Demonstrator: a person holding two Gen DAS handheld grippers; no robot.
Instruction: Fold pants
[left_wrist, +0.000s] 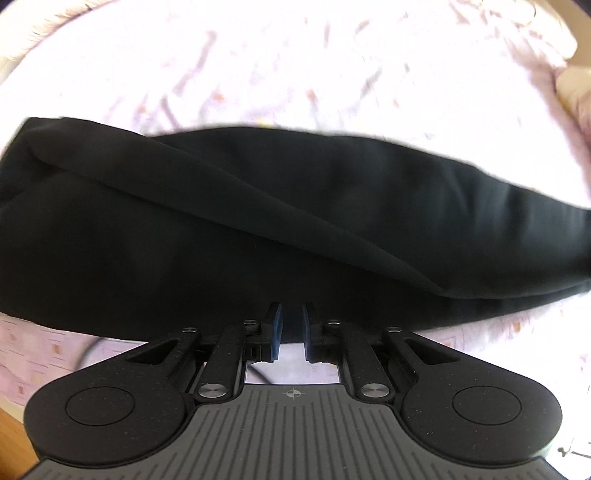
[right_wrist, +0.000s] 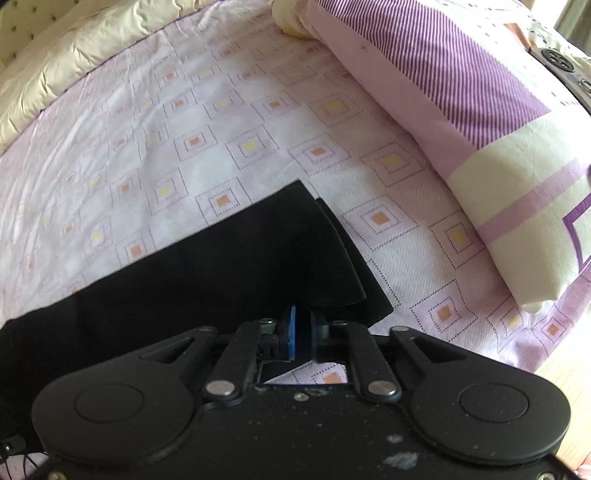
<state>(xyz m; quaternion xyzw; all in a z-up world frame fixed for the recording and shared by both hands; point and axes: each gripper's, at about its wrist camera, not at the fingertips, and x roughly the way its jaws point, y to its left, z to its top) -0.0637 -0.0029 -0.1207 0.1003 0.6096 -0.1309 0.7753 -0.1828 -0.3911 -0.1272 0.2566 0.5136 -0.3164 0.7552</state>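
Note:
Black pants (left_wrist: 258, 221) lie across a pink patterned bedsheet (left_wrist: 258, 74), with one layer folded diagonally over the other. My left gripper (left_wrist: 292, 321) sits at the pants' near edge, its blue pads (left_wrist: 276, 325) close together with dark cloth pinched between them. In the right wrist view the leg end of the pants (right_wrist: 258, 258) shows two stacked hems pointing toward a pillow. My right gripper (right_wrist: 303, 328) is at the near edge of that end, its blue pads (right_wrist: 291, 332) nearly together on the cloth, and the top layer curls over the fingertips.
A large pink, purple-striped and cream pillow (right_wrist: 461, 129) lies to the right of the leg end. A cream quilted cover (right_wrist: 74, 55) runs along the far left of the bed. The sheet (right_wrist: 221, 140) spreads beyond the pants. Wooden floor (left_wrist: 11, 435) shows at the bed's near edge.

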